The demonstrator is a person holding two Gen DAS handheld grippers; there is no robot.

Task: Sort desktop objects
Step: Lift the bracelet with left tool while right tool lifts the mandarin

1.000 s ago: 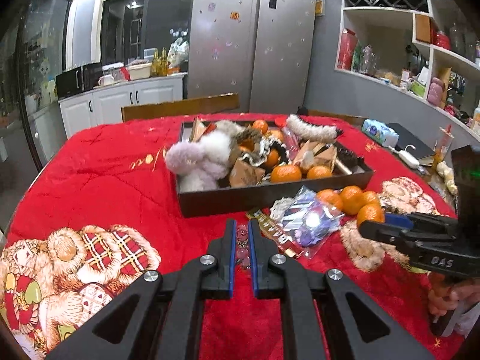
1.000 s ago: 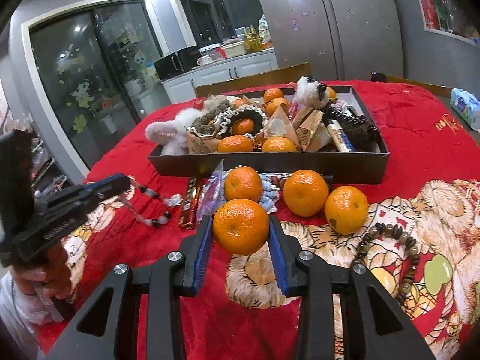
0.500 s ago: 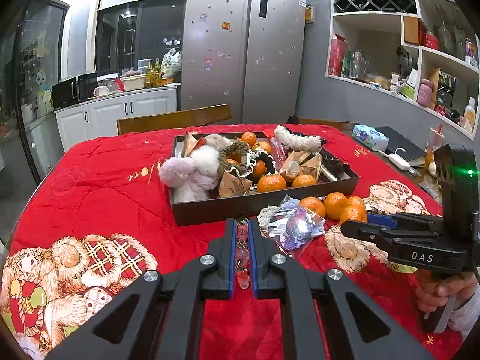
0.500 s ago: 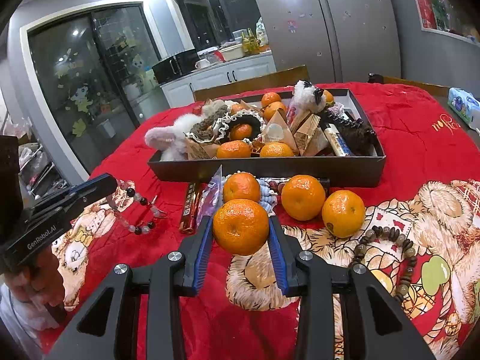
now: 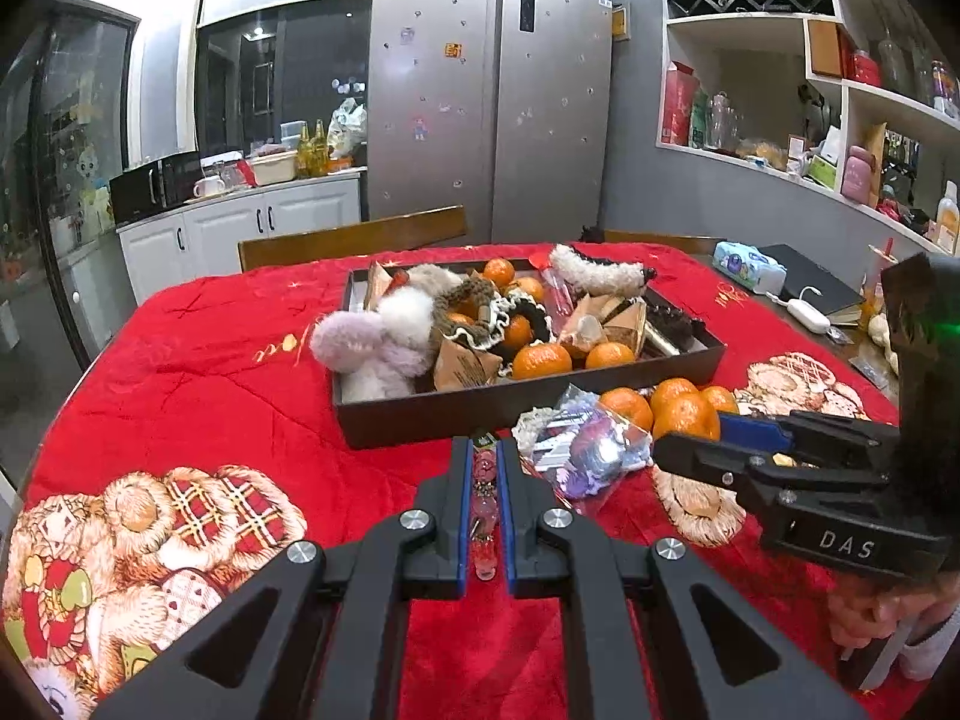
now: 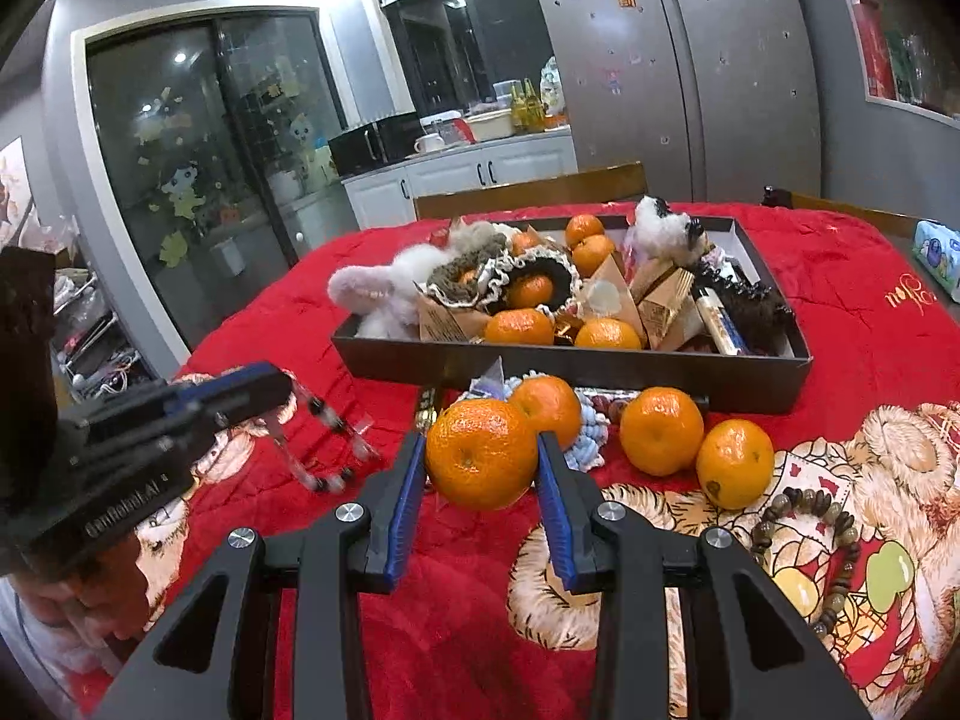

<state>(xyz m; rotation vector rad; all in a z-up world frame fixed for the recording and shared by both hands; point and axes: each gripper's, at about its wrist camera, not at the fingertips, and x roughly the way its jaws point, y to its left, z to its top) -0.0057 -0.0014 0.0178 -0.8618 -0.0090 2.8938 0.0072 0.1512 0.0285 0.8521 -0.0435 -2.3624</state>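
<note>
We look out over a table covered by a red quilted cloth printed with teddy bears, and at its middle sits a long dark tray already heaped with tangerines, fluffy hair ties, paper cones and other small items. The tray's long side runs across our view, and its near wall faces both of our hand-held tools, so whatever we carry must travel forward and up over that wall. Our right gripper is clamped on a tangerine, the blue pads pressing its two sides and holding it clear of the cloth, just in front of the tray and a little left of its centre. Three more loose tangerines lie on the cloth between this gripper and the tray wall, with a brown bead bracelet off to the right. Our left gripper is pinched almost fully together on a beaded bracelet of pink and clear beads, which hangs down between the pads; from the right wrist camera we see its loop dangling below the tips. A clear packet of purple trinkets lies just right of it. We judge the right hand nearer the tray's middle, the left nearer its left end.
</note>
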